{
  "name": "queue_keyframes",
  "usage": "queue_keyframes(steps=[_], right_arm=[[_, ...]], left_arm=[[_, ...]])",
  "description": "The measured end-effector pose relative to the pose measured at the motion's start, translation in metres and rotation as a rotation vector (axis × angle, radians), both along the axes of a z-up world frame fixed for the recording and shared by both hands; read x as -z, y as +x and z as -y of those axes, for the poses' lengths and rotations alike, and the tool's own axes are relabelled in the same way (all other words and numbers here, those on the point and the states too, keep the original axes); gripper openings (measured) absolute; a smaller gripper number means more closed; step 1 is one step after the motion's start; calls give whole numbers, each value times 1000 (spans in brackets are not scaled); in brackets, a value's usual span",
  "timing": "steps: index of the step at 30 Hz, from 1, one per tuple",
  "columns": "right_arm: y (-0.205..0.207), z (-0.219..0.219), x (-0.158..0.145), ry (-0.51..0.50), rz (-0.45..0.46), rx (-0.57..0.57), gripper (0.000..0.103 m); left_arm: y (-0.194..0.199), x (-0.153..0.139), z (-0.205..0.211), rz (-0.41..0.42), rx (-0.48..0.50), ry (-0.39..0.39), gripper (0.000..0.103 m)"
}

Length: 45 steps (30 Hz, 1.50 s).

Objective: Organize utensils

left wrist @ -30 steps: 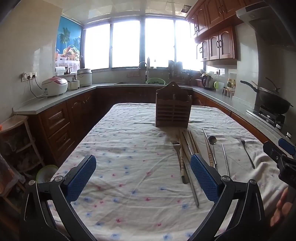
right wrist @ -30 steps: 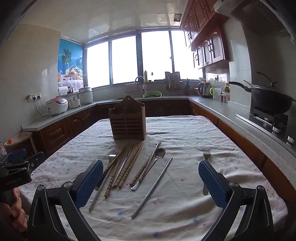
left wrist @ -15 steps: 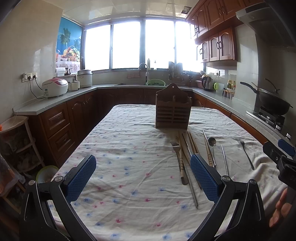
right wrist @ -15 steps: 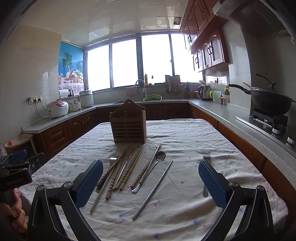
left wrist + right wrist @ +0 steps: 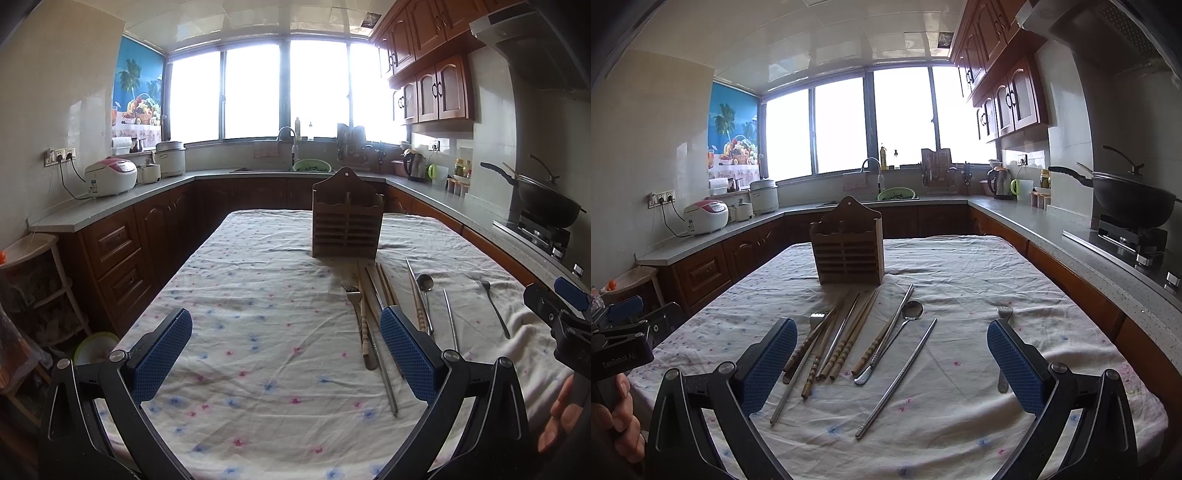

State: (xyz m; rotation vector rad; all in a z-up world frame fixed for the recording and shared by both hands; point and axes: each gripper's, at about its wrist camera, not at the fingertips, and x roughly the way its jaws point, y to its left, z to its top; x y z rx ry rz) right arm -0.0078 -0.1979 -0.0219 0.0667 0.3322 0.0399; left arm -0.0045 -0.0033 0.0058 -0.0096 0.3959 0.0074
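Wooden holder (image 5: 847, 251) stood upright; before it lay chopsticks (image 5: 849, 332) and spoon (image 5: 897, 328), both grippers, left (image 5: 284, 354) and right (image 5: 892, 365), spread empty

In front of the wooden utensil holder (image 5: 849, 245), chopsticks (image 5: 846, 334), a spoon (image 5: 911, 311) and probably two forks lie loose on the tablecloth (image 5: 960, 266).

1. In the left wrist view, the right pad of the left gripper (image 5: 286, 354) covers the near ends of the chopsticks (image 5: 384, 284).
2. In the right wrist view, the right pad of the right gripper (image 5: 892, 365) hides the middle of the fork (image 5: 1004, 312) handle.
3. The holder (image 5: 849, 251) shows only its slatted front; its compartments cannot be seen.
4. Both grippers' bodies run off the bottom edge.
5. The bottles on the sill (image 5: 882, 151) at centre are too small to identify.
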Motion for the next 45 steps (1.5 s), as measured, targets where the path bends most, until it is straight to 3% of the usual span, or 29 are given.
queue_keyframes(steps=[39, 45], right_arm=[[3, 2, 3, 11, -11, 0, 103], [9, 4, 0, 20, -24, -7, 103]], left_arm=[[1, 0, 2, -5, 11, 1, 103], [19, 3, 1, -72, 37, -28, 103]])
